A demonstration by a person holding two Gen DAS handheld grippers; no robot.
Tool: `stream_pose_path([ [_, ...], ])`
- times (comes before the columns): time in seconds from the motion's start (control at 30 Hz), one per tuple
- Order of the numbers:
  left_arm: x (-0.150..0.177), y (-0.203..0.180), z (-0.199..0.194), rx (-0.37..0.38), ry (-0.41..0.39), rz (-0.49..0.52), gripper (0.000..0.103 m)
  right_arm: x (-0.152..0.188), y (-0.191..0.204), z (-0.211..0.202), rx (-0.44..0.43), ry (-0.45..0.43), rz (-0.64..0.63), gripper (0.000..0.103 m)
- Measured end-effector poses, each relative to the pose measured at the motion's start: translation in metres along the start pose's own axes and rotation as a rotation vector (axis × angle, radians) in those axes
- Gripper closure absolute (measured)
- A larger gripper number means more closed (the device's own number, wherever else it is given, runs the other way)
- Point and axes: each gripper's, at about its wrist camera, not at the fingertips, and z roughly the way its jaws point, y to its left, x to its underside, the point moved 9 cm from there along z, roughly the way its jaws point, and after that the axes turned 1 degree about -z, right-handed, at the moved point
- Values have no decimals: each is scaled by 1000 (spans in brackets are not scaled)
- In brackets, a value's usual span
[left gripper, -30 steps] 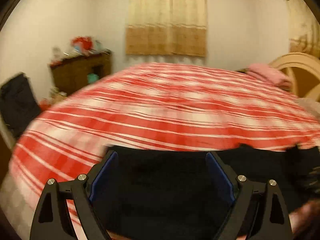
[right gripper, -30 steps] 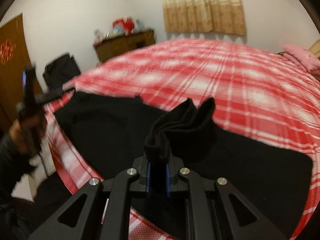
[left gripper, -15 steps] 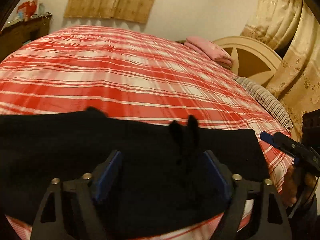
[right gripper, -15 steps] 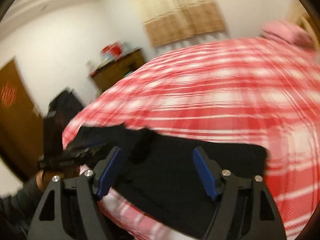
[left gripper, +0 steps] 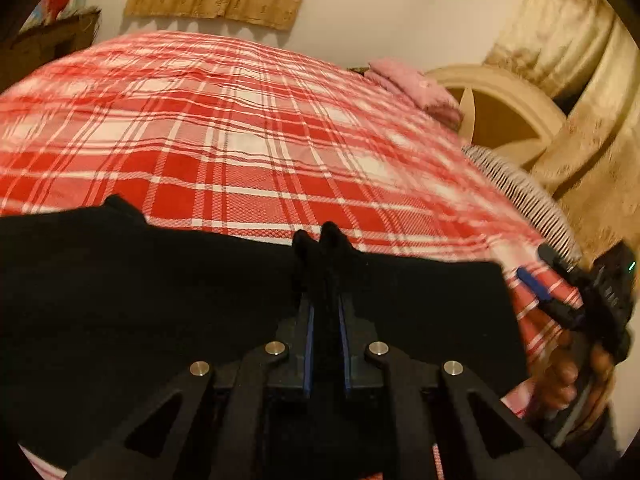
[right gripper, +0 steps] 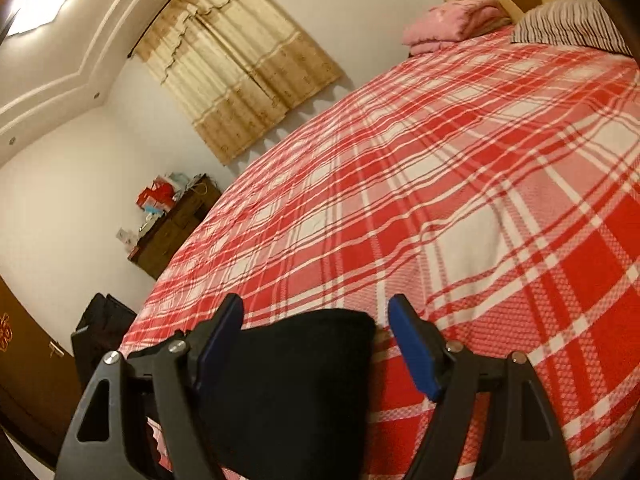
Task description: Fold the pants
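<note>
Black pants [left gripper: 160, 288] lie flat along the near edge of a bed with a red and white plaid cover [left gripper: 240, 128]. My left gripper [left gripper: 325, 280] is shut on a pinched ridge of the black fabric near the middle of the pants. My right gripper [right gripper: 316, 320] is open, its blue pads on either side of the pants' end [right gripper: 296, 380] at the bed edge, not gripping. It also shows at the right of the left wrist view [left gripper: 560, 292], open, beyond the right end of the pants.
A pink folded blanket [left gripper: 412, 84] and a striped pillow [left gripper: 516, 192] lie by the cream headboard [left gripper: 500, 108]. A wooden dresser [right gripper: 176, 224] with clutter stands by the far wall. A dark bag [right gripper: 100, 332] sits on the floor near a brown door.
My left gripper has closed on a ridge of the pants. My right gripper let go of its pinch of fabric earlier and moved right to the pants' end.
</note>
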Motion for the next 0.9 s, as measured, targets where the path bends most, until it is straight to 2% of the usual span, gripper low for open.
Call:
stream_pose_path([
  [0.1,1,7,-13,13,-4,-54,93,-3,-1,-6,3,-24,-1,25],
  [0.17,3,10,-15,4,-3,-50,93,-6,0,-10,-3,-39,-10,25],
  [0.2,5,17,-15,-29,1,-47,93,-6,2,-10,-3,-44,-18,25],
  [0.33,8,26,-18,-32,-9,-88,93,-1,11,-8,-13,-42,-71,25],
  [0.47,8,29,-16,-80,-15,-58,93,5,29,-6,-52,-31,-142,25],
  [0.57,5,33,-21,-70,-34,-72,93,12,46,-5,-121,-13,-186,24],
  [0.63,5,36,-20,-73,-30,-71,93,16,56,-7,-147,-13,-221,20],
  [0.7,9,36,-14,-61,-2,-65,93,25,64,0,-165,24,-256,20],
  [0.8,13,44,-8,-66,-8,-94,90,43,67,16,-176,127,-264,20],
  [0.9,14,45,-11,-47,-19,-100,88,65,55,39,-116,260,-256,20],
])
